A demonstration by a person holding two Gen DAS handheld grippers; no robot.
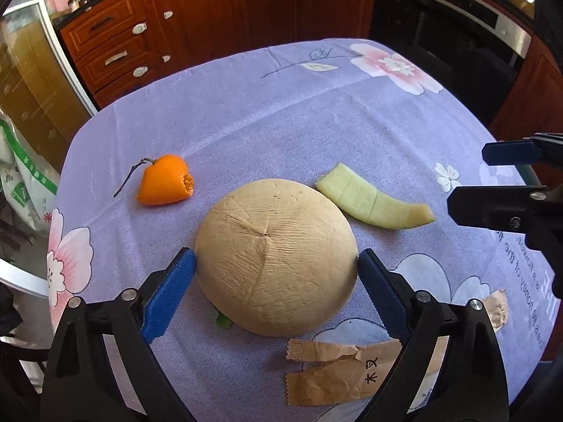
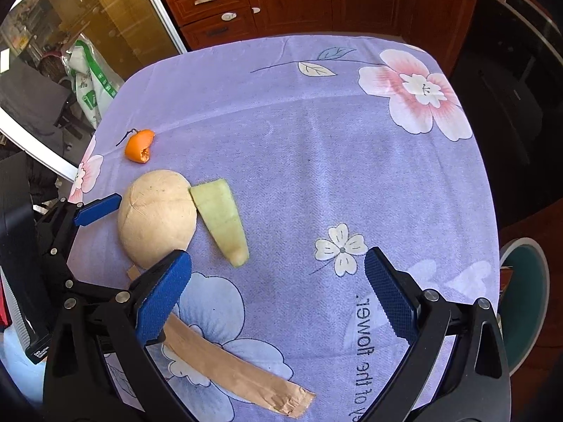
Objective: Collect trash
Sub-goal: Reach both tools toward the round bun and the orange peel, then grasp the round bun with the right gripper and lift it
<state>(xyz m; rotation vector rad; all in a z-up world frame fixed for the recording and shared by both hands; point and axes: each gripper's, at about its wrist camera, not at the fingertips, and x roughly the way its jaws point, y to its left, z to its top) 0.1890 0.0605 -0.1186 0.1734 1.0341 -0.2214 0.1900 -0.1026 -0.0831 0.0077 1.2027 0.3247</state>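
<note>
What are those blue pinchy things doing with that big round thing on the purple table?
A person is clearing scraps off the flowery tablecloth. The left gripper has its blue pads on either side of the big tan melon rind, ready to grab it. The right gripper is open over bare cloth. A green melon slice, an orange peel and brown paper wrappers lie on the cloth.

Bright, even daylight across the purple tablecloth (image 1: 281,112); soft, short shadows. Strong fisheye bending, with dark vignette at the corners. Glare on the glass door (image 2: 105,10). Sharp at centre, slightly smeared toward edges.
</note>
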